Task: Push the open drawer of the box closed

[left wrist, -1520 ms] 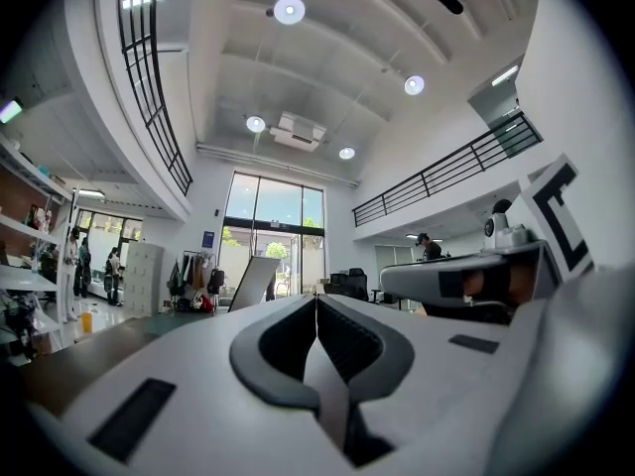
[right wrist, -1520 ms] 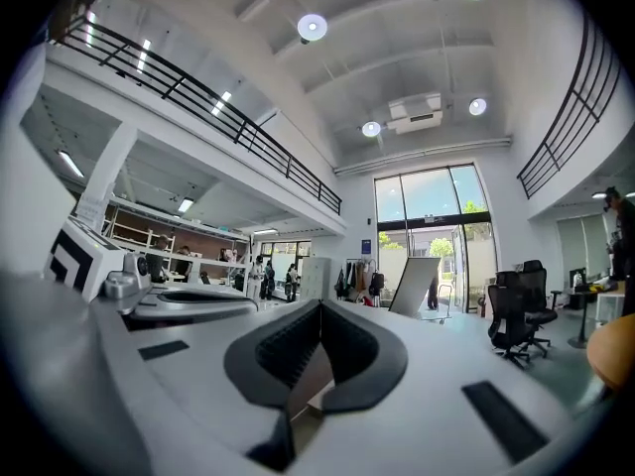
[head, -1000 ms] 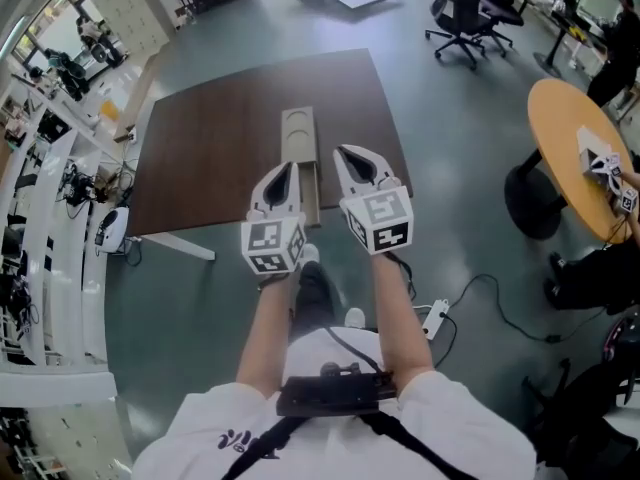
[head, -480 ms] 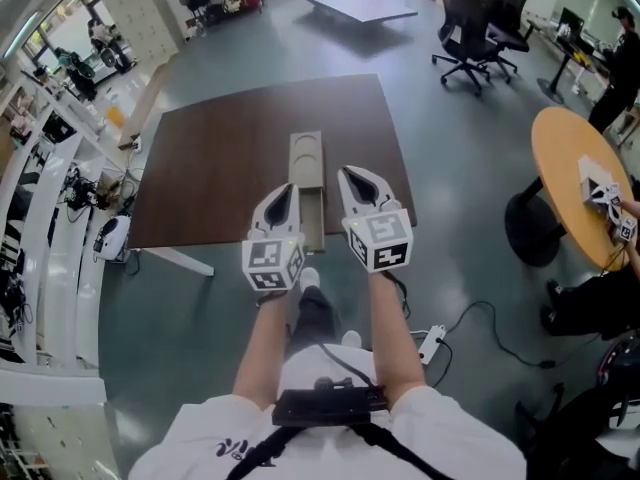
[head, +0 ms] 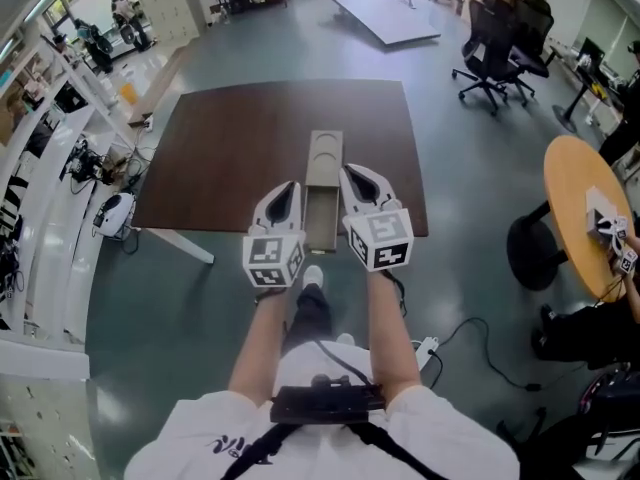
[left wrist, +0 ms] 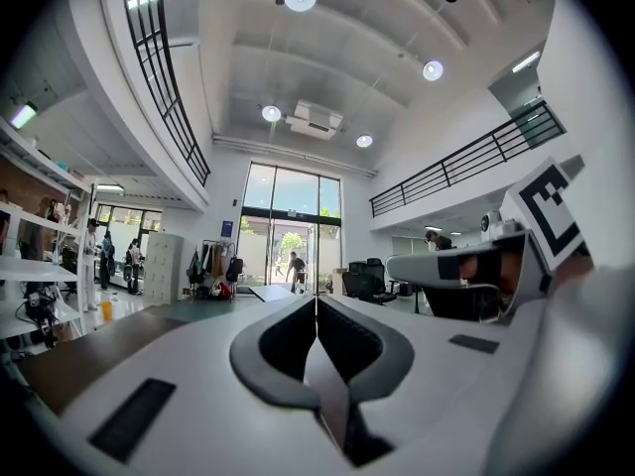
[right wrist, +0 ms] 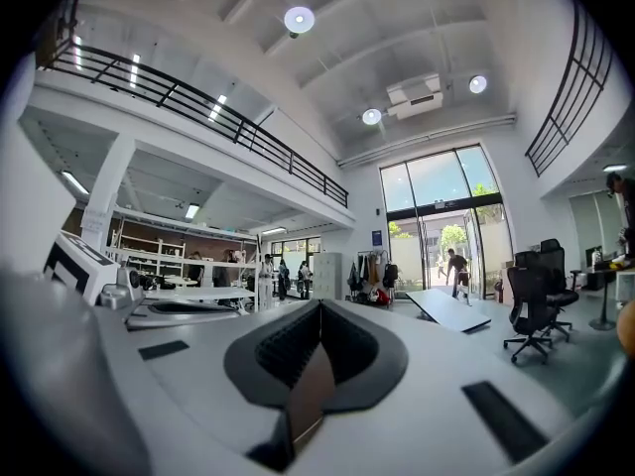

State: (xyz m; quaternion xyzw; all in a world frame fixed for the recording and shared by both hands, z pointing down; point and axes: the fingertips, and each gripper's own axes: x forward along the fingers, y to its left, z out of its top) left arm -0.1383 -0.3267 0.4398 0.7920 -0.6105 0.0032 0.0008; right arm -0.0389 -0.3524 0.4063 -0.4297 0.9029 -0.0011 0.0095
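A long tan box (head: 325, 151) lies on the dark brown table (head: 230, 158), and its open drawer (head: 321, 220) sticks out toward me, over the table's near edge. My left gripper (head: 289, 185) hovers shut just left of the drawer, and my right gripper (head: 351, 172) hovers shut just right of it. Both are above the drawer and hold nothing. In the left gripper view the jaws of the left gripper (left wrist: 316, 303) meet with nothing between them. In the right gripper view the right gripper (right wrist: 318, 308) is likewise shut. Neither gripper view shows the box.
Black office chairs (head: 500, 43) stand at the back right. A round orange table (head: 590, 218) is to the right, and white shelving (head: 40, 168) lines the left. A tilted white tabletop (head: 385, 8) lies behind. A power strip with its cable (head: 425, 348) lies on the floor.
The table and box have shifted right and lower in the head view. Both grippers stay shut on either side of the drawer's near end.
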